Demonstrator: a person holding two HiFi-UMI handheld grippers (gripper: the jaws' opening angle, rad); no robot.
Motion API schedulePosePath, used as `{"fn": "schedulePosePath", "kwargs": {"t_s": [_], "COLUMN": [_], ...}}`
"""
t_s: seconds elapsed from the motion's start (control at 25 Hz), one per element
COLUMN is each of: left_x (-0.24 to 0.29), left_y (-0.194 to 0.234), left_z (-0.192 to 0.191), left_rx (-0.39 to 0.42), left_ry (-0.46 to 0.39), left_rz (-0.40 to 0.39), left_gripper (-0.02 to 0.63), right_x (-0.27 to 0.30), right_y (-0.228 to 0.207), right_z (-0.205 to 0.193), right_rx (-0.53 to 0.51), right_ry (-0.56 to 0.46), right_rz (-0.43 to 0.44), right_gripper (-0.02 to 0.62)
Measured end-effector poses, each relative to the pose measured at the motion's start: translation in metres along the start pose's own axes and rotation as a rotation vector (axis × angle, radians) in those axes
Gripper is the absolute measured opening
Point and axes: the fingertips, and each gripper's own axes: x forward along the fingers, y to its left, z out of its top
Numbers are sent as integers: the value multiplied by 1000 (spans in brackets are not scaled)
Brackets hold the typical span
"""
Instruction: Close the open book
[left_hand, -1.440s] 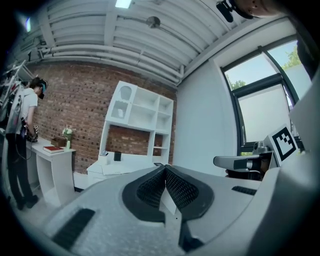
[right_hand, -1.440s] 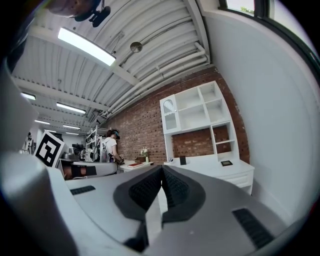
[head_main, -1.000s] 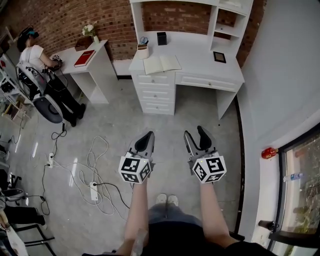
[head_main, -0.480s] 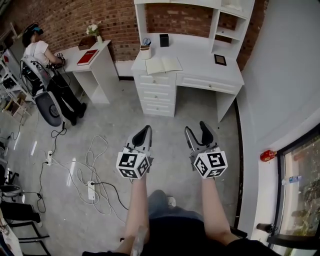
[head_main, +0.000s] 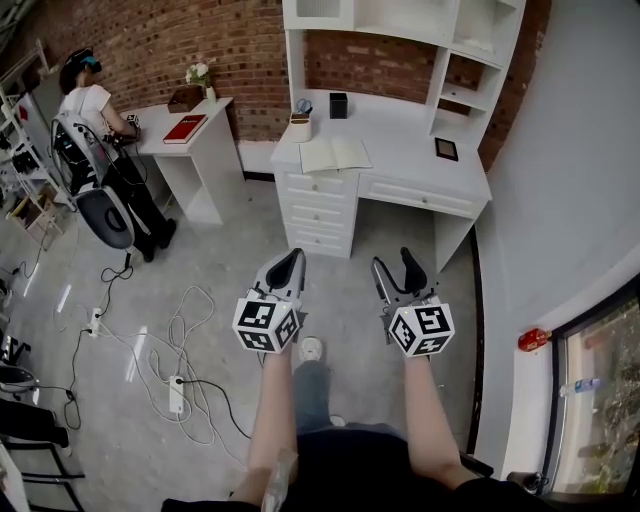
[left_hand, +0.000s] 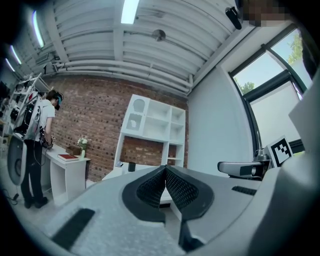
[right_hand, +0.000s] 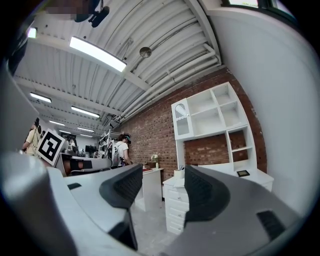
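The open book (head_main: 335, 155) lies flat, pages up, on the white desk (head_main: 410, 135) by the brick wall, far ahead of both grippers. My left gripper (head_main: 289, 259) is held level over the floor, and in the left gripper view its jaws (left_hand: 165, 168) are shut with nothing between them. To its right my right gripper (head_main: 394, 262) also points at the desk. Its jaws (right_hand: 164, 170) stand wide open and empty. Neither gripper touches anything.
On the desk stand a pen cup (head_main: 299, 125), a black box (head_main: 338, 105) and a small framed picture (head_main: 446, 149), under a white shelf unit (head_main: 400, 20). At the left a person (head_main: 90, 110) sits at a second desk with a red book (head_main: 187, 128). Cables and a power strip (head_main: 175, 390) lie on the floor.
The person has stepped toward the desk, one foot now forward. Both grippers have moved ahead and a little up. The left stays shut, the right open.
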Motion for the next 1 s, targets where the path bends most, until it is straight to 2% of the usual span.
{"fn": "schedulePosePath", "kwargs": {"t_s": [0.24, 0.4, 0.56, 0.76, 1.0], "left_x": [48, 88, 146, 226, 314], "left_y": [31, 66, 118, 187, 262], "left_z": [4, 0, -3, -18, -27], "left_rx": [9, 11, 0, 32, -1], "left_ry": [-20, -19, -6, 70, 100], "left_rz": [-7, -14, -18, -44, -65], "left_gripper": [8, 8, 8, 8, 8], "right_x": [48, 101, 180, 280, 382], "right_y": [-24, -37, -55, -78, -110], "right_z": [-6, -15, -27, -49, -68], "right_rx": [-10, -16, -8, 7, 13], "right_ry": [-5, 1, 21, 55, 107], "right_rz": [0, 4, 3, -36, -73], "right_gripper": [242, 242, 242, 242, 242]}}
